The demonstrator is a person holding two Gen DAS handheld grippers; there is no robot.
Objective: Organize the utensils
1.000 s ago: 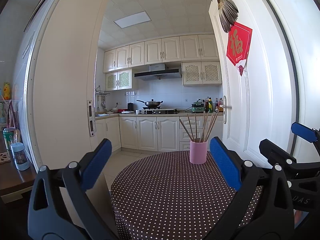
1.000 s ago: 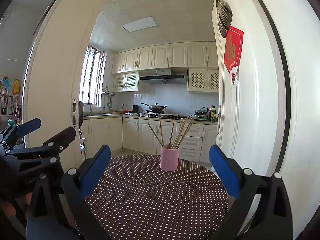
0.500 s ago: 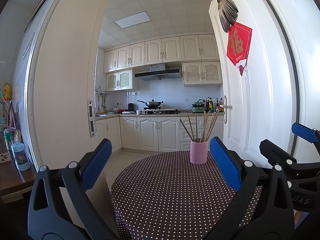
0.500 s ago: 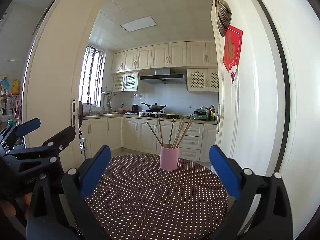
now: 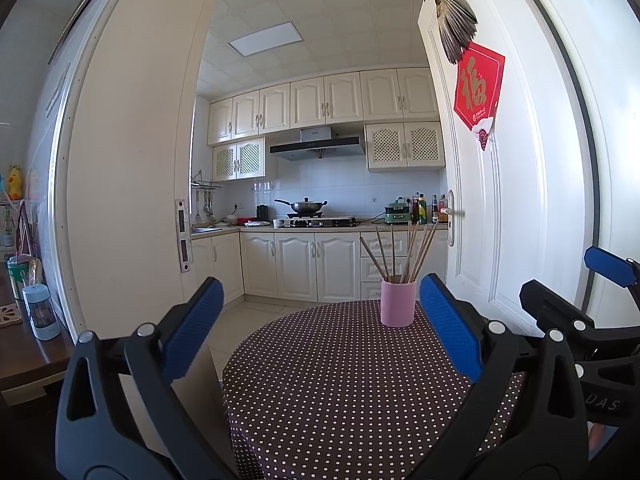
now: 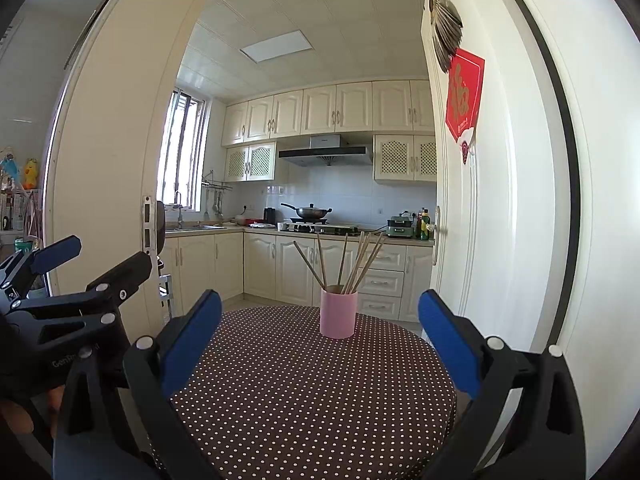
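Both grippers, left gripper (image 5: pixel 320 328) and right gripper (image 6: pixel 320 332), spread wide, empty. Pink cup (image 6: pixel 338 313) straight ahead of right, chopsticks (image 6: pixel 352 264) upright, fanned; right seems better aligned.

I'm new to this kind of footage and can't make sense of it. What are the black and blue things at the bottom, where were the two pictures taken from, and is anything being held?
No robot here: a person holds a two-finger tool in each hand, each carrying a wide-angle camera that looks forward along its fingers. One picture comes from the left tool, the other from the right tool; the blue pads are their fingertips. Both are open and hold nothing. Each picture also shows the other tool at its edge. Ahead is a round table under a dotted cloth. On it stands a pink cup holding chopsticks. A kitchen lies behind.
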